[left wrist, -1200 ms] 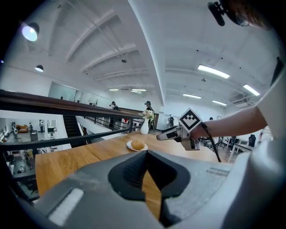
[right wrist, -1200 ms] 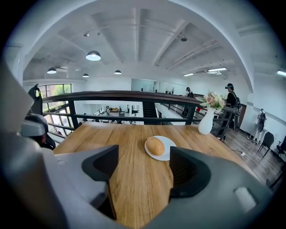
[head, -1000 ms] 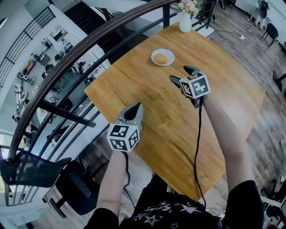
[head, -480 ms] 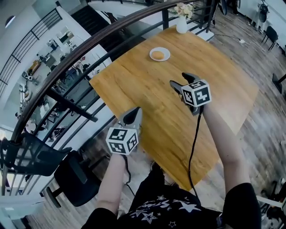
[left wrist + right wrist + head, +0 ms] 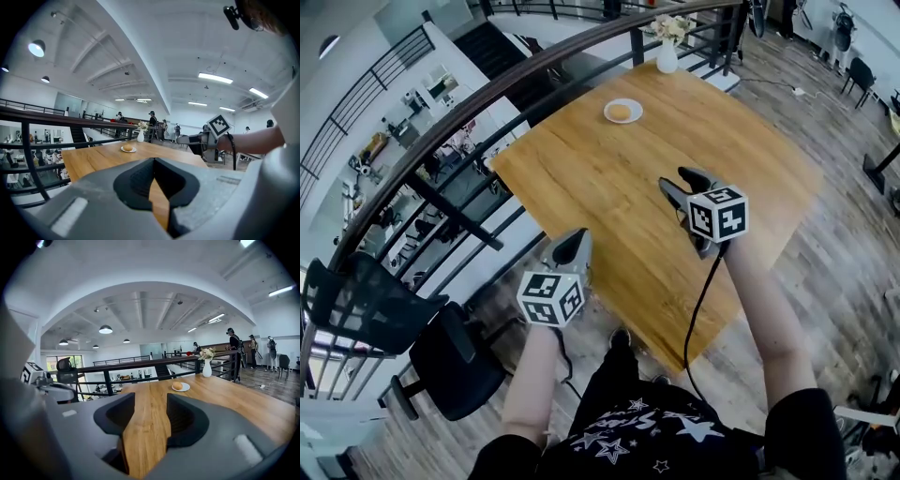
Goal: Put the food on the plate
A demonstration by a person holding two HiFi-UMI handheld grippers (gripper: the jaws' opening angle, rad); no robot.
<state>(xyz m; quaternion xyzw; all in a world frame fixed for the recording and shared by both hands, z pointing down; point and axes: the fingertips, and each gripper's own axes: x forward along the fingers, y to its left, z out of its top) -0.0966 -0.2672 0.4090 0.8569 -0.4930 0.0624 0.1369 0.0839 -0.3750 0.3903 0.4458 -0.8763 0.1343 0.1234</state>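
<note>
Far beyond empty, closing right tool [image 5: 675,178]: plated food [image 5: 620,112].

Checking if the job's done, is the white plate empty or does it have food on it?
Not empty: a round golden bun sits on the white plate near the table's far edge.

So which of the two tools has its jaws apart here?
The right tool: bare table shows all the way between its jaws, which have just been closing with nothing between them. The left tool differs: its jaws meet at their tips.
</note>
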